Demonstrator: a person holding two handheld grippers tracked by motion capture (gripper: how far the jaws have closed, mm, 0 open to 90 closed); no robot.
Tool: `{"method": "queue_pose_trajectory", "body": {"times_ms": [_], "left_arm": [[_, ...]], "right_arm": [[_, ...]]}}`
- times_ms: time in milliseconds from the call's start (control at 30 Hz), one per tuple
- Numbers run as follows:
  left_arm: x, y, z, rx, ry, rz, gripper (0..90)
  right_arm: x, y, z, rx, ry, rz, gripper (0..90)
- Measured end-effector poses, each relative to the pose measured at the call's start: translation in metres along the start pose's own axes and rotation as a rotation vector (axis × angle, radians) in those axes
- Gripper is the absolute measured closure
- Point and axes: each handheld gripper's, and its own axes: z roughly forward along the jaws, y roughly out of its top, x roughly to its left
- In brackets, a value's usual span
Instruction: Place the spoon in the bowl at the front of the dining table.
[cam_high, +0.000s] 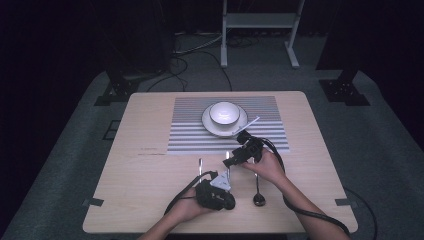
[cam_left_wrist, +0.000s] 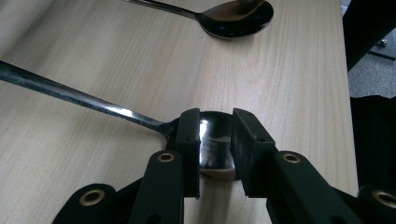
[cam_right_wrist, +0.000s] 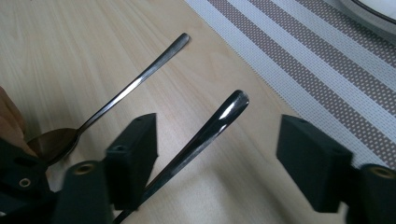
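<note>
Three metal spoons lie on the wooden table (cam_high: 150, 190) in front of the placemat. My left gripper (cam_high: 225, 196) (cam_left_wrist: 215, 135) is shut on the bowl of the middle spoon (cam_left_wrist: 79, 95), whose handle (cam_high: 227, 156) points toward the placemat. My right gripper (cam_high: 228, 161) (cam_right_wrist: 217, 128) is open, its jaws standing wide on either side of that same handle (cam_right_wrist: 224, 114) near its tip. The left spoon (cam_high: 200, 165) (cam_right_wrist: 135, 84) lies free beside it. The right spoon (cam_high: 258, 199) (cam_left_wrist: 238, 18) lies partly under the right hand.
A striped placemat (cam_high: 190, 130) (cam_right_wrist: 303, 70) carries a white plate (cam_high: 210, 125) with a white bowl (cam_high: 223, 112) and a white utensil (cam_high: 250, 122) leaning on the rim. Cables trail off the table's near edge. A white stand (cam_high: 260, 30) is on the floor behind.
</note>
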Motion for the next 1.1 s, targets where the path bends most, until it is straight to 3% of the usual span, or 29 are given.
{"method": "queue_pose_trajectory", "body": {"times_ms": [133,333,700,867,1000,1100], "left_arm": [[0.001,0.0,0.0,0.004,-0.004,0.005,72.6],[0.001,0.0,0.0,0.003,-0.002,0.001,72.6],[0.002,0.0,0.0,-0.003,-0.004,-0.006,71.4],[0.003,0.002,-0.007,0.003,0.023,-0.009,58.9],[0.009,0.001,-0.021,-0.025,0.053,-0.024,55.8],[0.014,-0.002,-0.031,-0.05,0.072,-0.051,54.4]], "right_arm": [[-0.002,0.002,0.001,-0.005,0.015,0.002,47.7],[-0.004,0.004,0.004,0.0,0.035,0.013,62.0],[-0.008,0.005,0.005,-0.01,0.088,0.05,71.4],[-0.008,0.006,-0.002,-0.076,0.138,0.051,78.8],[-0.007,0.011,-0.015,-0.138,0.212,0.076,86.0],[-0.006,0.016,-0.025,-0.158,0.234,0.082,88.7]]}}
